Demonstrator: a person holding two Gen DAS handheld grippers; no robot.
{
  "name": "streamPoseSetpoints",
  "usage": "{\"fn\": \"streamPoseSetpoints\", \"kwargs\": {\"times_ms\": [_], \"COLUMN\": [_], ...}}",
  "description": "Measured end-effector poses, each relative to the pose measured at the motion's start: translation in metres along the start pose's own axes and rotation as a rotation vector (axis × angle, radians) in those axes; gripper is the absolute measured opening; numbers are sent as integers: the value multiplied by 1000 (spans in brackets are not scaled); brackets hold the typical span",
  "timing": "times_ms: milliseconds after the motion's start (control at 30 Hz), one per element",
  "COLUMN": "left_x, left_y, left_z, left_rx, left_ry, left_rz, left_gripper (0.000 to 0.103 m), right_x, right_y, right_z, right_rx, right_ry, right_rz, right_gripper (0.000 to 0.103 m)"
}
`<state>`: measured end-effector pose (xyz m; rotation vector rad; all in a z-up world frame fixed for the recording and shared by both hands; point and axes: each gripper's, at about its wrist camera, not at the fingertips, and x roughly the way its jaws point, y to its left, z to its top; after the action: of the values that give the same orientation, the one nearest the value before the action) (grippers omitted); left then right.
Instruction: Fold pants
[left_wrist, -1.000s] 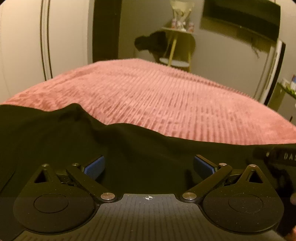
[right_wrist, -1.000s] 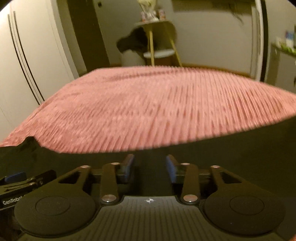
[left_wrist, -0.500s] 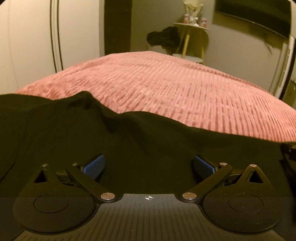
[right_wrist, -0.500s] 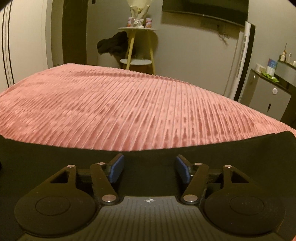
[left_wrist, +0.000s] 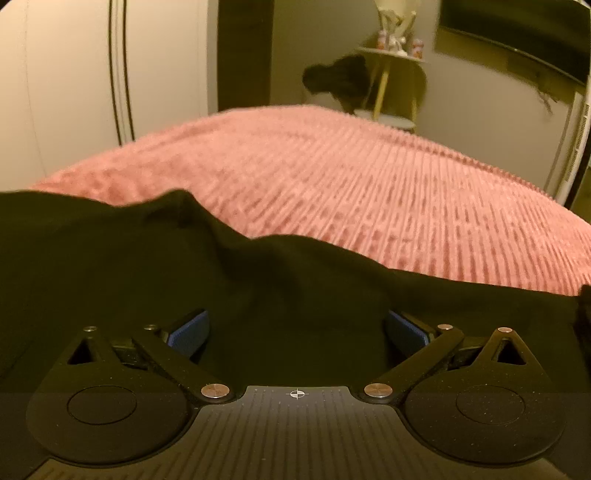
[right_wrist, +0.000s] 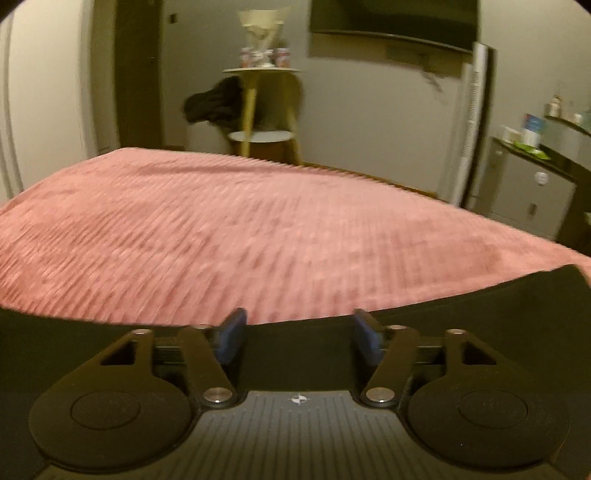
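Both grippers are hovering low over the near edge of the pants, jaws spread apart.

The left black two-finger gripper (left_wrist: 297, 332) is gaping wide with the black fabric pants (left_wrist: 147, 266) lying rumpled between and beyond its blue pads (left_wrist: 188, 332), nothing pinched. The right black two-finger gripper (right_wrist: 297, 336) is also standing released, the flat pants edge (right_wrist: 461, 314) running just under its fingertips. The garment is resting on the ribbed pink bedspread (right_wrist: 258, 229). Farther off, a dark bundle of cloth (right_wrist: 214, 103) is sitting beside a round wooden side table (right_wrist: 264, 74).
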<state>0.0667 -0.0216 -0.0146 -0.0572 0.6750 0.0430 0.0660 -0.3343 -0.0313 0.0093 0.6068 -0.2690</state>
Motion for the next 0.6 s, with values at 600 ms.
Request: {"fn": "streamPoseSetpoints", "kwargs": {"times_ms": [600], "left_x": [19], "left_y": [-90], "left_z": [-15], "left_rx": [200], "left_ry": [-52], "left_rz": [-193], "left_gripper": [103], "right_x": [33], "right_y": [-107], "right_z": [9], "right_rx": [266], "right_ry": [48], "right_rz": [-255], "right_gripper": [38]}}
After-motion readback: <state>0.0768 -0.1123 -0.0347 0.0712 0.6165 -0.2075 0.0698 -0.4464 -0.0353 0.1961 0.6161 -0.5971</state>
